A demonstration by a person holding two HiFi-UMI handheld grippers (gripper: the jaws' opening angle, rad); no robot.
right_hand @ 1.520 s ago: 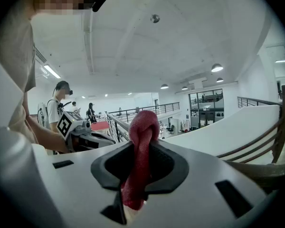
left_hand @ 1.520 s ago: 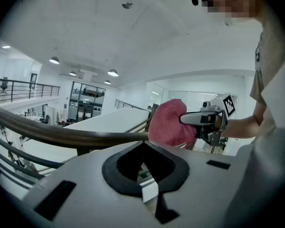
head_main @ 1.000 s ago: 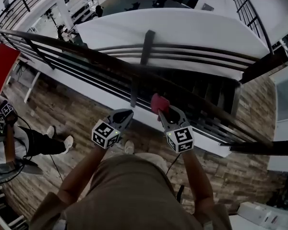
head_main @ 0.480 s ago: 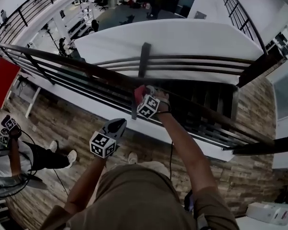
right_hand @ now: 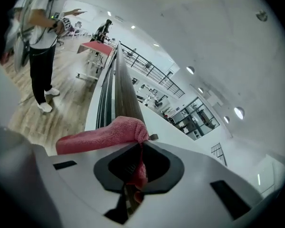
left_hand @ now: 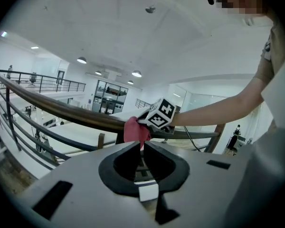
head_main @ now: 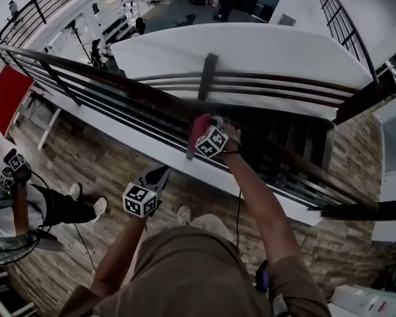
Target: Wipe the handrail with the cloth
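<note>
Our left gripper (left_hand: 141,145) hangs clear of the work, its jaws closed tip to tip with nothing between them. The handrail (left_hand: 61,114) runs across ahead of and above those jaws, untouched by them. Further right, our right gripper (right_hand: 140,148) has just been closing its jaws, and they pinch the red cloth (right_hand: 102,136) — a fold hangs down between the jaws, while the rest bulges beyond the tips and to their left, lying over the top of the rail. We judge the wiping step is only starting: cloth set on the rail, grip made. The next move, as we see it, calls for sliding the cloth along the rail, which stretches straight ahead of the right jaws — with a firm pinch and downward pressure, so the cloth hugs the wood and does not slip off
</note>
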